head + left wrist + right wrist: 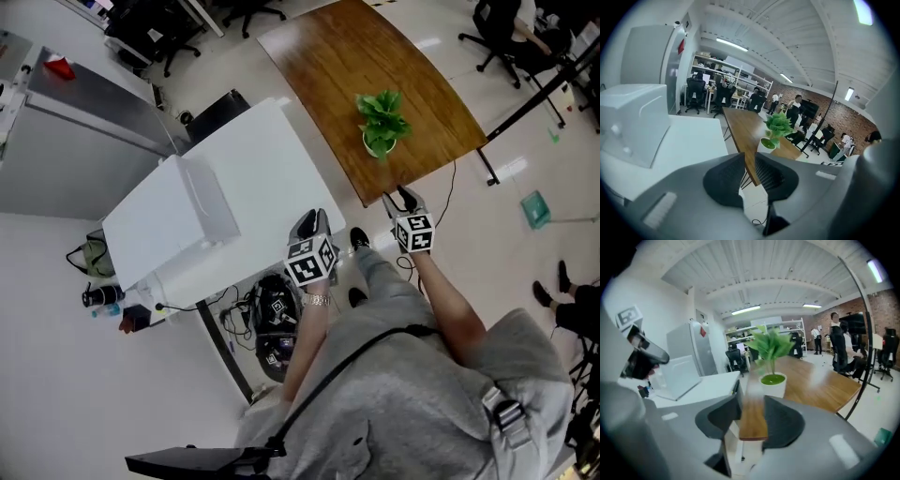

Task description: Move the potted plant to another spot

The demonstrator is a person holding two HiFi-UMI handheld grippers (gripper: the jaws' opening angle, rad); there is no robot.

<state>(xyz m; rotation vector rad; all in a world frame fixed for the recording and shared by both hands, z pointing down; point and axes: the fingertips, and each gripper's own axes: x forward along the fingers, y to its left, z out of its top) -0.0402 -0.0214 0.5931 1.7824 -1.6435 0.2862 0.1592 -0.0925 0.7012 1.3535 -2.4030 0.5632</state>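
Observation:
The potted plant (380, 125), green leaves in a white pot, stands near the close end of the brown wooden table (337, 66). My right gripper (405, 197) hovers just off that table's near edge, a short way short of the pot. In the right gripper view the pot (773, 384) sits straight ahead beyond the right gripper (752, 401), whose jaws stand apart with nothing between them. My left gripper (312, 221) is over the white table's near corner. In the left gripper view the left gripper (749, 158) shows a narrow empty gap, and the plant (774, 130) is ahead to the right.
A white table (272, 169) carrying a white box-shaped machine (173, 216) adjoins the wooden one on the left. Behind it is a grey cabinet (84, 117). Cables and gear (272, 319) lie under the white table. A black stand (530, 98) and office chairs stand at the right.

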